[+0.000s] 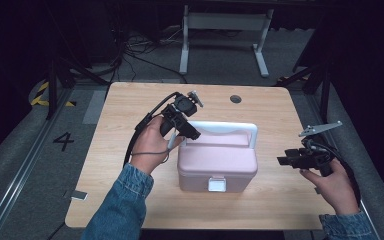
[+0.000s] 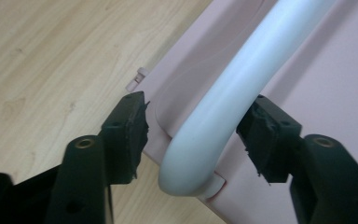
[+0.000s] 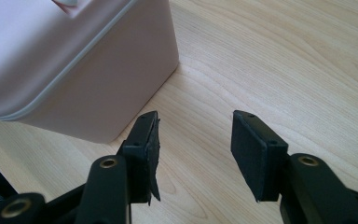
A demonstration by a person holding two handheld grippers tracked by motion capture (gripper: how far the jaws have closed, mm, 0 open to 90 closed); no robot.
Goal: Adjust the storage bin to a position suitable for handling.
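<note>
- The pink storage box (image 1: 217, 161) sits mid-table, its white latch (image 1: 216, 184) facing the person.
- The left gripper (image 2: 193, 130) straddles the white handle (image 2: 223, 100) at its left bend, jaws apart and not clamping, placed for a grasp.
- The right gripper (image 3: 195, 156) waits open right of the box, keeping clear.

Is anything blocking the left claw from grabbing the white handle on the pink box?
No. The handle already sits between the left gripper's open jaws, with nothing else in between. One pad is right by it; the other stands a little off.
</note>
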